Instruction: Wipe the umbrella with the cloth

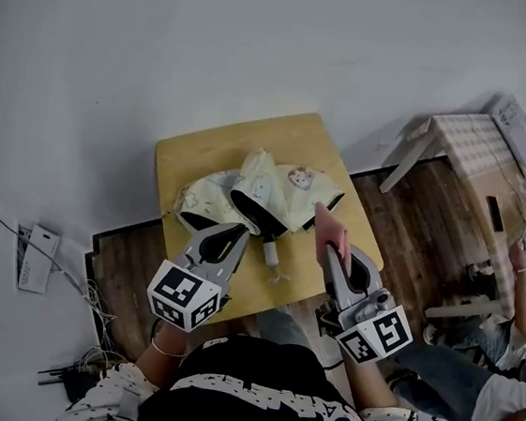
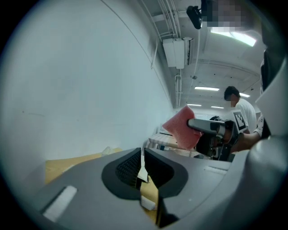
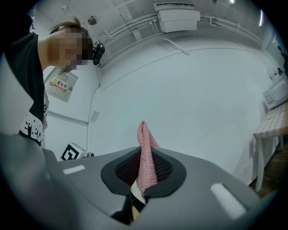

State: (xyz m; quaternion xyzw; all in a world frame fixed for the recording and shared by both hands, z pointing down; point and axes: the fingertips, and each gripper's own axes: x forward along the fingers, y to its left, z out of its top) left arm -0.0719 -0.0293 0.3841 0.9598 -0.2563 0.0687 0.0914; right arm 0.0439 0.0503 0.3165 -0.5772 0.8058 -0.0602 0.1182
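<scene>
Left gripper [image 1: 233, 235]: our jaws together, holding nothing.
Right gripper [image 1: 330, 253]: we clamp the pink cloth [image 3: 145, 148].
Umbrella [image 1: 251, 192]: collapsed on the yellow table [image 1: 194, 150].

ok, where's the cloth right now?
Head view, right side: the pink cloth is pinched in the right hand-held gripper, beside the right end of the folded umbrella on the yellow table.

support: small yellow wooden table [image 1: 190, 154], stood on dark wood floor [image 1: 129, 270] by white wall [image 1: 263, 44] | on it: collapsed pale-yellow umbrella [image 1: 257, 193], cartoon print, black lining showing, lay across the middle | handle [image 1: 273, 256] pointed toward near edge
</scene>
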